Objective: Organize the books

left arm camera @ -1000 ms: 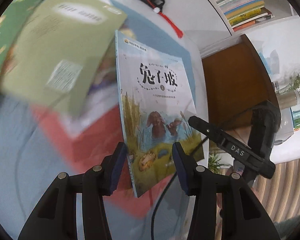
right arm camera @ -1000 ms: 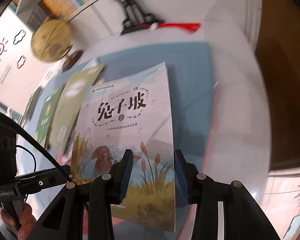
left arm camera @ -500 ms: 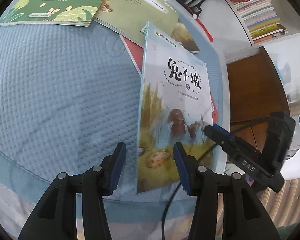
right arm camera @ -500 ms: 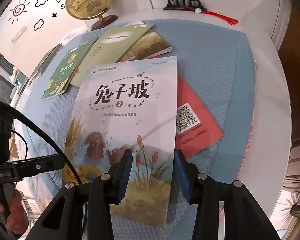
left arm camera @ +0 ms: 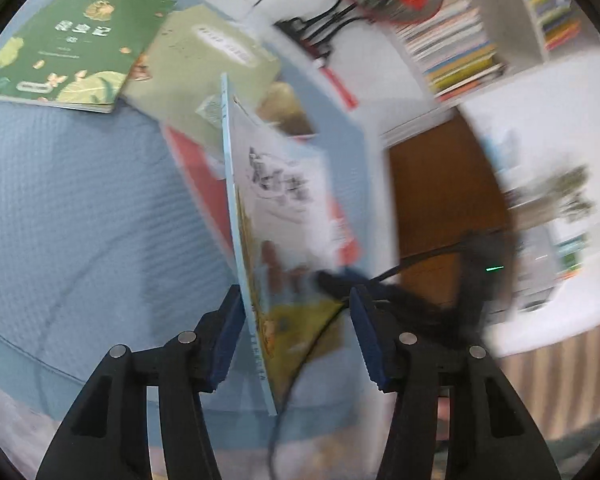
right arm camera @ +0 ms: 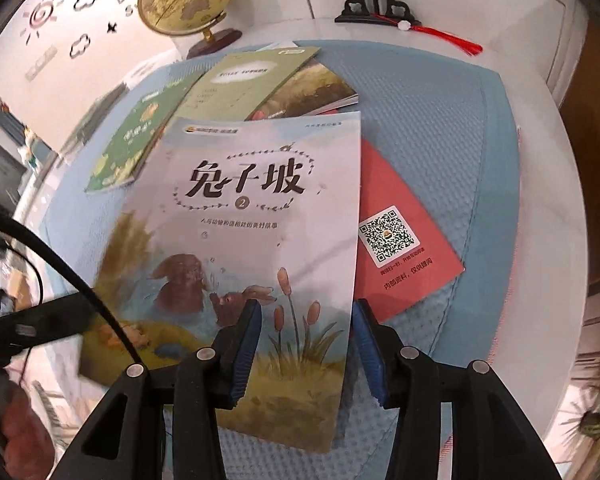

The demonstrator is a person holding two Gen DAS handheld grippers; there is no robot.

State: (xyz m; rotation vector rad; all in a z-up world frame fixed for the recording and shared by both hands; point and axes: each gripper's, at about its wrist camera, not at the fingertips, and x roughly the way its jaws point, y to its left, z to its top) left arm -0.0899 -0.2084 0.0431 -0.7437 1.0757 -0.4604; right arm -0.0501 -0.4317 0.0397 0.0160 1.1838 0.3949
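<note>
Both tongs spread, left point(left arm camera: 296, 336), right point(right arm camera: 306, 344), around pale rabbit-cover book point(right arm camera: 252, 216), lower edge between them.

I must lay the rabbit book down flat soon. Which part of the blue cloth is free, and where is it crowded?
Free: the blue cloth below the dark green book, and the strip right of the red booklet. Crowded: the far middle, where the olive book overlaps others.

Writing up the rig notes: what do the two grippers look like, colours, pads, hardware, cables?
Both match. The left gripper and the right gripper each have two black angular plastic fingers with triangular cut-outs, ribbed blue pads on the inner faces, and round silver screw heads. A thin black cable runs from the left unit. No readable markings or sleeves show.
</note>
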